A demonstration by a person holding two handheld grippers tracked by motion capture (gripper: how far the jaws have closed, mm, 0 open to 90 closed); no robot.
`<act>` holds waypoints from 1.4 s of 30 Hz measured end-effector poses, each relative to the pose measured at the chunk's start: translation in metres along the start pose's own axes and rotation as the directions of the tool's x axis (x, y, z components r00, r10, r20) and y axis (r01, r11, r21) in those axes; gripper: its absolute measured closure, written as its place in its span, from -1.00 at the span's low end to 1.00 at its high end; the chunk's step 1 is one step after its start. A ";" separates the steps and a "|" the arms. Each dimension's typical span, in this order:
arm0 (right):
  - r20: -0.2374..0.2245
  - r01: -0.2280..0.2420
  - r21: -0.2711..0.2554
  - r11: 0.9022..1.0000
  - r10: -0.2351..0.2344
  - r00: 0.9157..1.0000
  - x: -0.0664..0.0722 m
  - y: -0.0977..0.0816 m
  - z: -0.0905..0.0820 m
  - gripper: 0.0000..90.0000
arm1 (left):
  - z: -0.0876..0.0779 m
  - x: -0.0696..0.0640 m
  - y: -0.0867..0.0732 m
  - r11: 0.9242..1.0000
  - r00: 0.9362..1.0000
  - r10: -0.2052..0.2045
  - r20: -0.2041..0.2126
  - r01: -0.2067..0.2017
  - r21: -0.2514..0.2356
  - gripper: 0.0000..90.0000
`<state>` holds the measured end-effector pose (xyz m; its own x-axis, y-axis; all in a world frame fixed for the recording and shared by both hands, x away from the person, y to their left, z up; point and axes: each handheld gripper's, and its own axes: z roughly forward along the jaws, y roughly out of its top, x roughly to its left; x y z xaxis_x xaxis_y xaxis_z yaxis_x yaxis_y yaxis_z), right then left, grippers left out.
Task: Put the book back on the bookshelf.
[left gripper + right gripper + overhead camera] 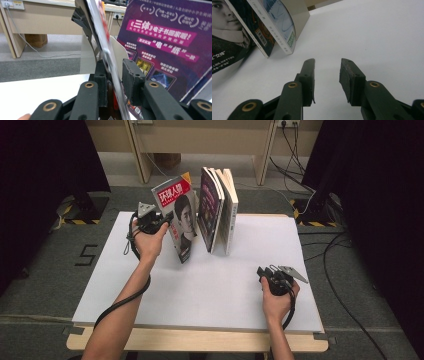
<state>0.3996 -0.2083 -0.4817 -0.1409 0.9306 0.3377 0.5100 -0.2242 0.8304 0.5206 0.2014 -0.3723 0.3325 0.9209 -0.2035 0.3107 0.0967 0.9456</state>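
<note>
A: Far left first. Left gripper (pixel 166 221) raised at the near edge of the magazine (pixel 178 215), back left of the white table (pixel 225 290).

B: Grip?

A: Loose. From the left gripper view, the page edge runs up between the pads (pixel 132 75); one lies against it, the other stands apart with a gap. Open around the magazine, not clamped on it.

B: Why placed so?

A: Probably to steady it. Leans rightward on its lower edge, top against the purple-covered book (pixel 209 207). Thin and glossy, likely to slide or flop if let go carelessly.

B: Look of it?

A: Red masthead with white characters, portrait on the cover, orange corner at the top. Floppy, slightly bowed.

B: Next along?

A: Purple-covered book, then a pale book (pixel 230 210), both upright, fanned a little, touching. Beige bookend (pixel 299 12) behind them, judged to be holding the row.

B: Far right?

A: Right gripper (pixel 264 271) low on the table's near right, well apart from the books. Jaws spread, nothing between. Parked, seemingly waiting.
</note>
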 end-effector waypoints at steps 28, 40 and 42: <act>0.001 0.000 0.006 1.000 0.000 1.000 -0.002 0.000 0.000 0.43 | 0.013 -0.007 0.025 0.997 0.996 -0.080 0.032 0.080 0.016 0.70; -0.005 -0.006 0.020 1.000 0.006 1.000 -0.004 -0.001 0.002 0.42 | 0.009 -0.007 0.026 0.992 0.990 -0.121 0.077 0.119 0.031 0.91; -0.005 -0.007 0.020 1.000 0.007 1.000 -0.003 -0.001 0.002 0.42 | 0.006 -0.009 0.029 0.993 0.990 -0.114 0.083 0.113 0.026 0.91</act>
<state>0.4010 -0.2107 -0.4847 -0.1417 0.9274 0.3463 0.5280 -0.2251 0.8189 0.5323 0.1940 -0.3446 0.3678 0.8692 -0.3306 0.3688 0.1900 0.9099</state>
